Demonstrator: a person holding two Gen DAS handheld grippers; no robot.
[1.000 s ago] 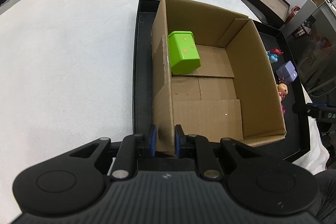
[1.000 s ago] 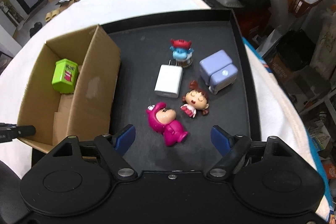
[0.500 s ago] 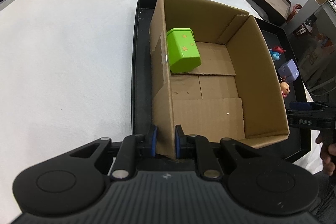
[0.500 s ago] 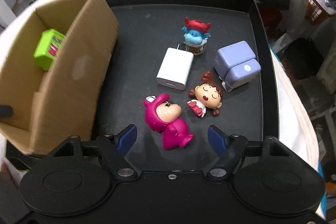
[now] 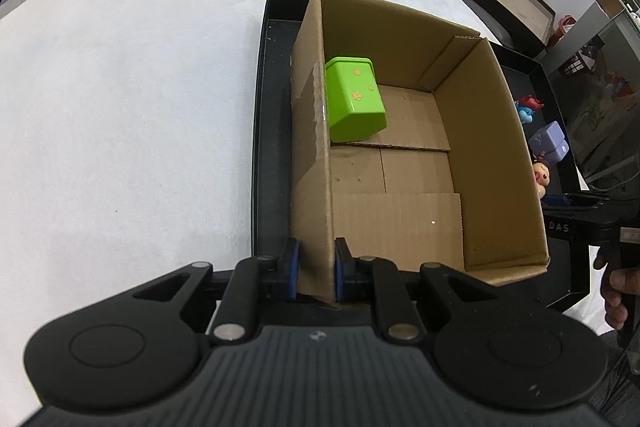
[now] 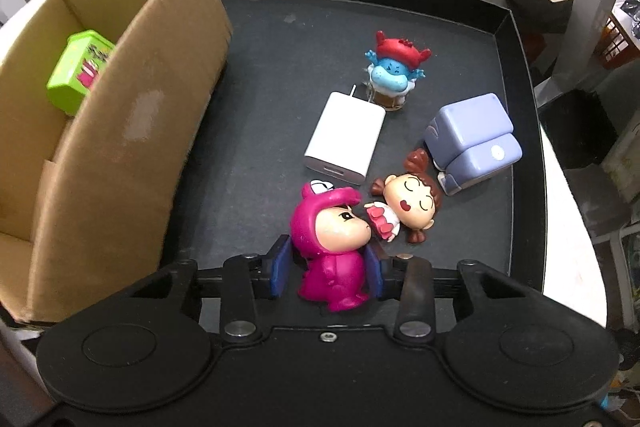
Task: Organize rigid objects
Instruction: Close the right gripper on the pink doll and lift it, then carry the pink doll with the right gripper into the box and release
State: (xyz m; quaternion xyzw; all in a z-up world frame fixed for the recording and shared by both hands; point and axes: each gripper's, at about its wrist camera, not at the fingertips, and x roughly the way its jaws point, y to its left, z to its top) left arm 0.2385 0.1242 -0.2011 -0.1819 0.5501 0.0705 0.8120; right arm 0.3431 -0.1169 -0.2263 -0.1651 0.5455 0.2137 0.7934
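Left gripper [image 5: 314,273]: clamped on the near corner of the left wall of the cardboard box [image 5: 400,163]; one blue pad is seen outside the wall, the other inside; the box is judged to be steadied by it.
Right gripper [image 6: 326,269]: closed around the pink figurine [image 6: 334,247]; a pad is pressed to each side of the body; whether the toy is already lifted off the tray cannot be told.
Pink figurine: lying on the black tray [image 6: 524,75] at its near edge, face up; the long axis is run roughly along the fingers, head away from the gripper, feet towards it; its head is touching the girl figurine [image 6: 404,205].
Cardboard box: set on the left part of the tray, open at the top; only the green tin [image 5: 354,99] is held in it, against the left wall.
Key relation: the box opening lies to the left of the gripped figurine, with the tall right wall between them; the wall is judged to need clearing from above before release.
Nearer hand: the right one; the left is occupied with the box.
Left on the tray: white charger [image 6: 344,143], blue crab figure [image 6: 396,69], lilac block [image 6: 472,141], girl figurine.
Risk: the girl figurine is likely to be nudged as the pink one is raised.
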